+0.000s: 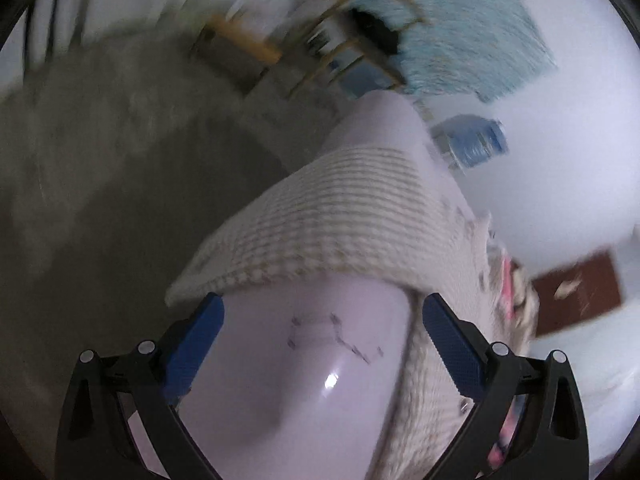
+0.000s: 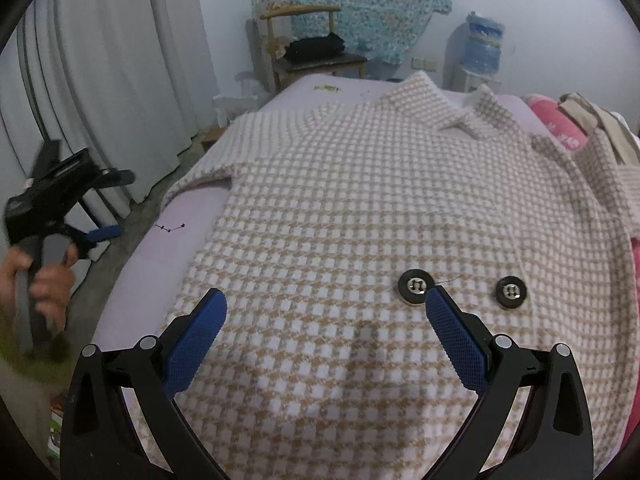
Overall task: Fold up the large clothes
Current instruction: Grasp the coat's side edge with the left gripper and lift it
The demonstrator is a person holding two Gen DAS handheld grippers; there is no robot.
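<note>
one large checked jacket (image 2: 380,208), woven in beige and white, is spread flat on a bed covered by a lilac sheet (image 2: 188,216). its collar (image 2: 432,100) lies toward the far end of the bed, and one sleeve (image 2: 256,136) is stretched out to the left. two dark round buttons are counted on the front: one (image 2: 417,286) just beside the right tool's right fingertip, the other (image 2: 511,291) a little further right. the right tool (image 2: 326,308) is held over the lower part of the jacket, its two blue-padded fingers spread wide apart with nothing between them. the left tool (image 2: 86,236) is seen off the left edge of the bed, gripped by a person's hand (image 2: 44,280); in its own blurred view its two fingers (image 1: 196,344) are also parted and empty, with a sleeve end of the jacket (image 1: 320,224) lying just beyond them on the sheet. behind the bed one wooden chair (image 2: 308,48), one hanging blue floral cloth (image 2: 360,4) and one water dispenser (image 2: 478,52) are visible.
</note>
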